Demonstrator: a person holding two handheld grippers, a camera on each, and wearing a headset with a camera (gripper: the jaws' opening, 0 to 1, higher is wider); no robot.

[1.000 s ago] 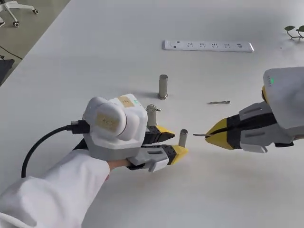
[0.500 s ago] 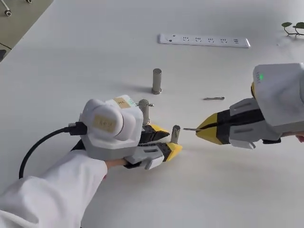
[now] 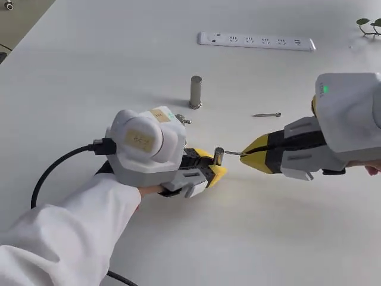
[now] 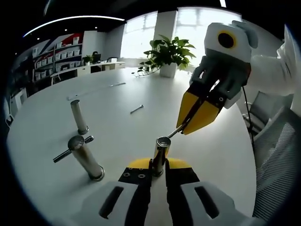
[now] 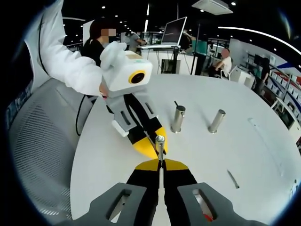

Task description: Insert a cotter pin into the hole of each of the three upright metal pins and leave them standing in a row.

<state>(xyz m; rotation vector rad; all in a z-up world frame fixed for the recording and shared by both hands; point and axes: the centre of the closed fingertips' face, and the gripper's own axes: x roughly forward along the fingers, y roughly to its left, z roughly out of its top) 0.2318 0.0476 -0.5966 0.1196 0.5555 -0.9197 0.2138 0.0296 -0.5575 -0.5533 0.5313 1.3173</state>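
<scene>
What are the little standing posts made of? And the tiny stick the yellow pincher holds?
The standing pins look like metal, likely steel: silvery grey with bright streaks. The cotter pin in the right gripper also looks metal, thin and grey, but it's too small to be sure.

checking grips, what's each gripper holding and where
Left gripper: short upright steel pin, low on its shaft. Right gripper: thin metal cotter pin, by its tail.
</scene>
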